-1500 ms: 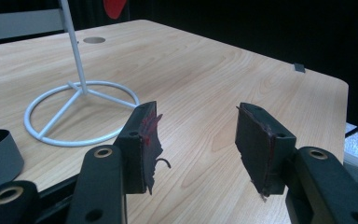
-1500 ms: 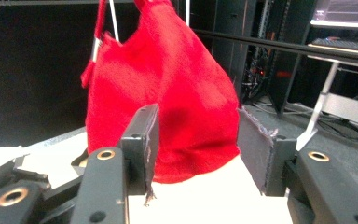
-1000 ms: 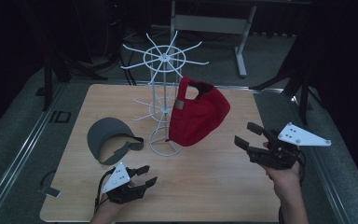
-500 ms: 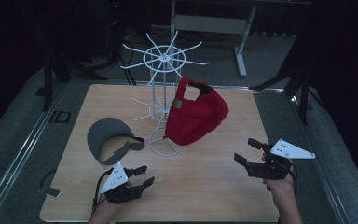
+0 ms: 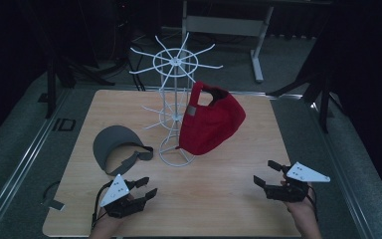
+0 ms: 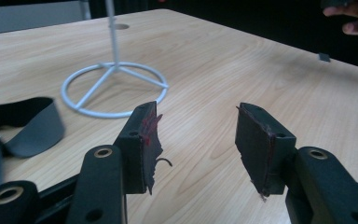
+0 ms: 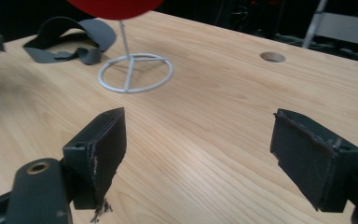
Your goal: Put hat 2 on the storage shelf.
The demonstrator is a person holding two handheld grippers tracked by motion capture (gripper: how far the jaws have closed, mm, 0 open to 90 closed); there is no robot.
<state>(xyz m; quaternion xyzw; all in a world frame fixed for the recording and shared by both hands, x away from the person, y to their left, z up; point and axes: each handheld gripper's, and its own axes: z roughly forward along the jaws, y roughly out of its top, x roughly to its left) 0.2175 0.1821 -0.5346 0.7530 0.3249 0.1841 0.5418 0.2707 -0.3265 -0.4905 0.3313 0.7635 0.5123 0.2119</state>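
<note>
A red cap (image 5: 210, 122) hangs on the white wire rack (image 5: 175, 94) standing mid-table. Left of the rack's round base (image 6: 114, 88) a grey visor (image 5: 114, 148) lies flat on the wood; its strap (image 6: 25, 123) shows in the left gripper view. My left gripper (image 5: 143, 185) rests low near the front left edge, open and empty, just in front of the visor. My right gripper (image 5: 267, 173) sits low at the front right, open wide, holding nothing. In the right gripper view the rack base (image 7: 135, 72) and visor (image 7: 70, 39) lie ahead.
The wooden table (image 5: 238, 199) has a round cable hole (image 7: 272, 57) near its far side. A metal frame stand (image 5: 258, 47) sits on the dark floor behind the table. Bare wood stretches between the two grippers.
My right gripper has dropped from above the table's right side down toward the front right edge. The left gripper has stayed put. The cap still hangs on the rack.
</note>
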